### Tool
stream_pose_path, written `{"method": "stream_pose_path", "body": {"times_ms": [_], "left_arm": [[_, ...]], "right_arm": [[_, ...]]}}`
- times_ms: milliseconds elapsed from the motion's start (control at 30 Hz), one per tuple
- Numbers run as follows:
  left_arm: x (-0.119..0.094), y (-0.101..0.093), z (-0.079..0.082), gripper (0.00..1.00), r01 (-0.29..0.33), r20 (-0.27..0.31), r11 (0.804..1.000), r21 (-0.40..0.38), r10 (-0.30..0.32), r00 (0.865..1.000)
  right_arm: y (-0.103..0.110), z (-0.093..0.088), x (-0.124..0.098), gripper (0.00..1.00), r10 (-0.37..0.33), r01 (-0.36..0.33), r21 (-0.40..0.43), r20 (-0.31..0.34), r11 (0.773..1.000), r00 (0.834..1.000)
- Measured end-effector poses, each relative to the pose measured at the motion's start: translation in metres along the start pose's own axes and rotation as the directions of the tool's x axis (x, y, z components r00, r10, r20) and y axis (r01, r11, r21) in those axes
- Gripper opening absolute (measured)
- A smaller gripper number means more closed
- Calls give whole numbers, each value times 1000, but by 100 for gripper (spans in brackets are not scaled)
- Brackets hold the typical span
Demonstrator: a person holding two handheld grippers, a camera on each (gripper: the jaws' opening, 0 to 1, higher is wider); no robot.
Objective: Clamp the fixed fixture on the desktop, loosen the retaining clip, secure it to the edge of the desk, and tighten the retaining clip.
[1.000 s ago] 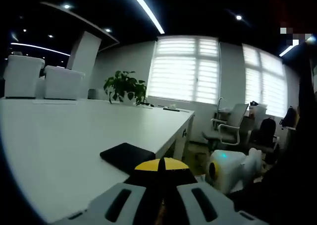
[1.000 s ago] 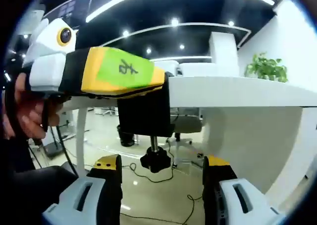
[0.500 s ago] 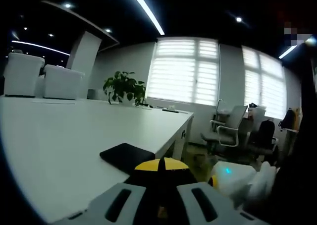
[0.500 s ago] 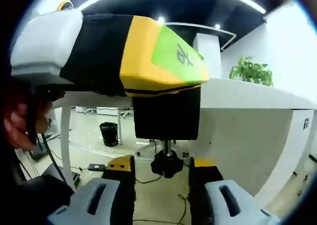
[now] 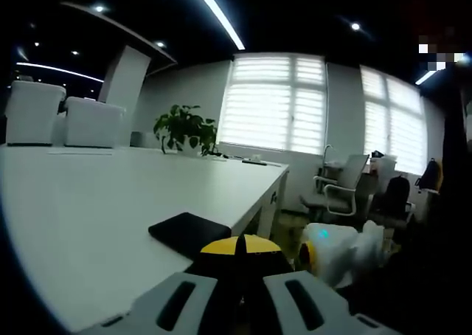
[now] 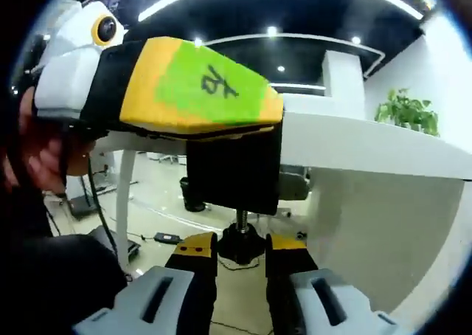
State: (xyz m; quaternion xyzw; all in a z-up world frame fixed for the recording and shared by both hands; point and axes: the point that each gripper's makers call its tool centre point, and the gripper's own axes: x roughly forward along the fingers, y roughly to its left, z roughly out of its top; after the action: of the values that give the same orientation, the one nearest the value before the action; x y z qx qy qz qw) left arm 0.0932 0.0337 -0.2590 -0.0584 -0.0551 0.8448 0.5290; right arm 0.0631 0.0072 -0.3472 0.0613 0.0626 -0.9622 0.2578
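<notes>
The fixture point(image 6: 234, 174), a black clamp block with a threaded screw and black knob point(image 6: 240, 245) beneath, is seated on the white table point(image 6: 354, 139) edge. It is gripped by the left claw point(image 6: 254, 132), whose green label bears a handwritten character that cannot be read. The knob is pinched between the right claw point(image 6: 240, 248) jaws.

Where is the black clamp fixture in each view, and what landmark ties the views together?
Left gripper view: black clamp fixture, flat plate on the white desk, low centre, held by the left gripper.
Right gripper view: centre, hanging off the desk edge, its black screw knob pinched by the right gripper.
Shared landmark: green potted plant.
</notes>
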Motion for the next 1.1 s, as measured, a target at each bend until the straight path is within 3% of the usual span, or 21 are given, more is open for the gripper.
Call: {"method": "stream_pose_path", "body": {"times_ms": [67, 200, 267, 300, 367, 400, 533, 633, 700, 800, 867, 933, 967, 1033, 1100], "left_arm": [[0, 0, 0, 1, -1, 2, 1000, -7, 1, 1000], [1, 1, 0, 1, -7, 0, 1000, -8, 7, 1000], [1, 1, 0, 1, -9, -4, 1000, -10, 9, 1000], [1, 1, 0, 1, -8, -5, 1000, -7, 8, 1000], [2, 1, 0, 1, -9, -9, 1000, -8, 9, 1000], [2, 1, 0, 1, -9, -11, 1000, -2, 9, 1000], [2, 2, -1, 1, -9, -17, 1000, 3, 9, 1000], [2, 2, 0, 1, -8, -16, 1000, 4, 8, 1000], [2, 2, 0, 1, -6, -15, 1000, 4, 7, 1000], [3, 2, 0, 1, -6, -16, 1000, 5, 6, 1000], [3, 2, 0, 1, -4, -16, 1000, 3, 4, 1000], [3, 2, 0, 1, -5, -16, 1000, 3, 5, 1000], [3, 2, 0, 1, -3, -14, 1000, 6, 3, 1000], [3, 2, 0, 1, -2, -10, 1000, 5, 2, 1000], [3, 2, 0, 1, -1, -6, 1000, 2, 1, 1000]], "right_arm": [[-4, -3, 7, 23, 118, -118, 8, 4, 993, 993], [2, -6, 5, 23, 265, -265, -32, -5, 964, 964], [4, -4, 4, 23, 331, -330, -60, 2, 942, 944], [7, -4, 4, 23, 386, -385, -48, 8, 922, 922], [-1, -5, 13, 23, 427, -426, -56, 6, 903, 904], [2, -5, 13, 23, 453, -453, -21, 2, 891, 891], [1, -4, 15, 27, 468, -468, -69, -25, 881, 884], [-7, -3, 20, 36, 426, -427, -89, -31, 900, 904], [-6, -4, 22, 35, 424, -426, -68, -38, 902, 905], [-1, -2, 21, 32, 418, -419, -106, -32, 902, 908], [-3, 2, 14, 32, 380, -380, -113, -26, 918, 925], [-17, 11, 2, 32, 245, -243, -46, 22, 969, 969], [-10, 11, -6, 31, 256, -255, -44, 27, 966, 966], [-15, 4, -14, 32, 162, -162, -49, -5, 986, 987], [-11, -2, -18, 33, 102, -103, -83, -12, 991, 995]]}}
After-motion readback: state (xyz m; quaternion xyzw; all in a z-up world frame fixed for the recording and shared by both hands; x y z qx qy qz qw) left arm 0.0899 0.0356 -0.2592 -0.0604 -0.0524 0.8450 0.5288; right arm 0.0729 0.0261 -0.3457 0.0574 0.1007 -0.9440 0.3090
